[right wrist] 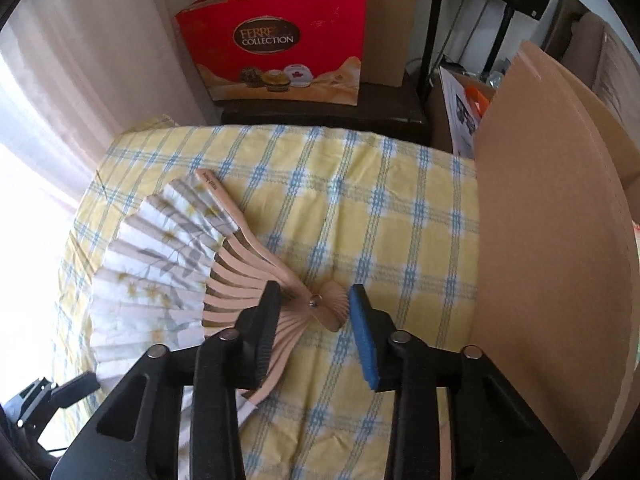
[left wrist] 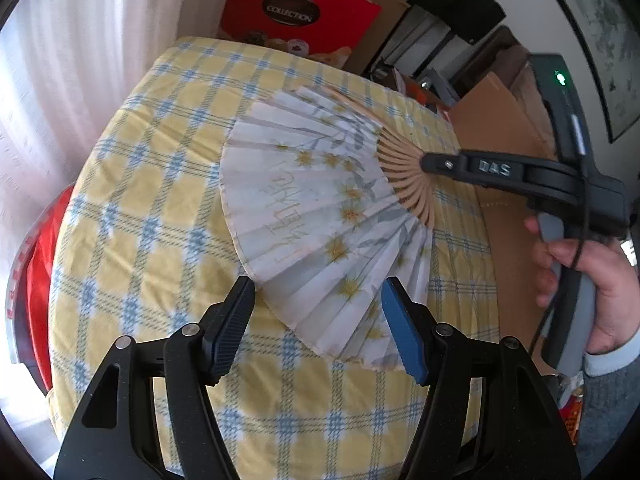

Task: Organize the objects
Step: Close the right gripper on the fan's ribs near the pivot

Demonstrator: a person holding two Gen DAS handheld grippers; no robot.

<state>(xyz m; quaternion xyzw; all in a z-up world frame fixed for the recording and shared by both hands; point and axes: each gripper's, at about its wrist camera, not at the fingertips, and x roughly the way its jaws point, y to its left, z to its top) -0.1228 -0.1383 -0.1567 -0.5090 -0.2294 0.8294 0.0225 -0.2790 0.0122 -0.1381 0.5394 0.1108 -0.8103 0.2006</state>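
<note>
- The fan (left wrist: 320, 208) lies spread open and flat on the checked cloth (left wrist: 152, 200) of the worktop.
- In the right wrist view its pivot points to 4 o'clock and its paper to 9 o'clock.
- The right tool (right wrist: 314, 312) stands open around the pivot.
- The left tool (left wrist: 318, 300) hangs open at the paper edge.

Domestic room, lived-in. Evidence: checked yellow-and-blue tablecloth (right wrist: 360, 208) over the desk; sheer curtain (left wrist: 80, 60); red chocolate gift bag (right wrist: 280, 44); stacked cardboard boxes (right wrist: 392, 20); framed picture (left wrist: 600, 40) on wall.
</note>
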